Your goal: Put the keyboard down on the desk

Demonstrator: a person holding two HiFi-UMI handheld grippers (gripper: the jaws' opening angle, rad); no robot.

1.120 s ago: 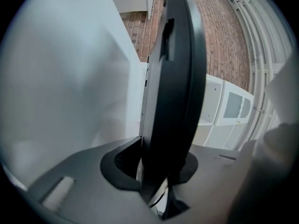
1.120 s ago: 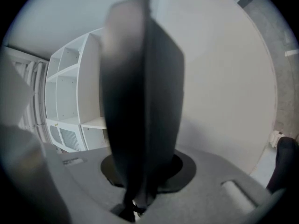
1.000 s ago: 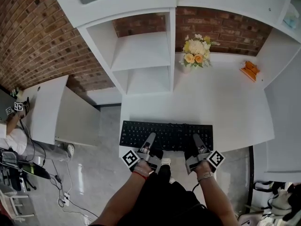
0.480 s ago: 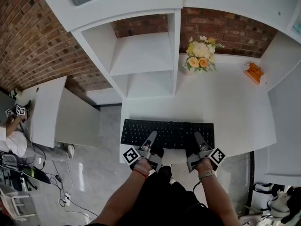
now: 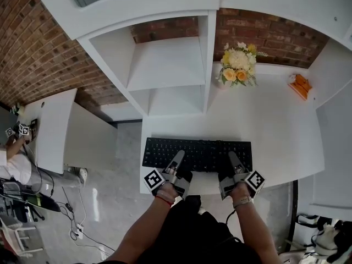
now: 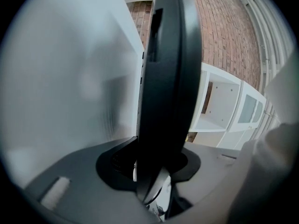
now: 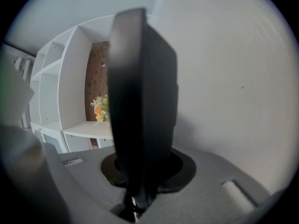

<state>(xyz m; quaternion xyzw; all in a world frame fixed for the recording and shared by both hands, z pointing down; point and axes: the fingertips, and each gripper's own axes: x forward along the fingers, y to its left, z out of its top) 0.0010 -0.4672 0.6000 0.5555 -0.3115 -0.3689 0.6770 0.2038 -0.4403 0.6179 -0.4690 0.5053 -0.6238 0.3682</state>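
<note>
I couldn't read any text, brand or no. anywhere. The keyboard (image 5: pixel 197 154) keys had pale legends, but too small for me to make out. Left marker cube (image 5: pixel 154 181) & right marker cube (image 5: pixel 256 179) showed b/w square patterns only.

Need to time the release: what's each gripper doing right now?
Left gripper: jaws have just been opening, keyboard between them.
Right gripper: closed on the keyboard.

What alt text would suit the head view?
A black keyboard lies on a white desk, its near edge between the jaws of the left gripper and right gripper. The left jaws have just been opening. Flowers stand behind.
</note>
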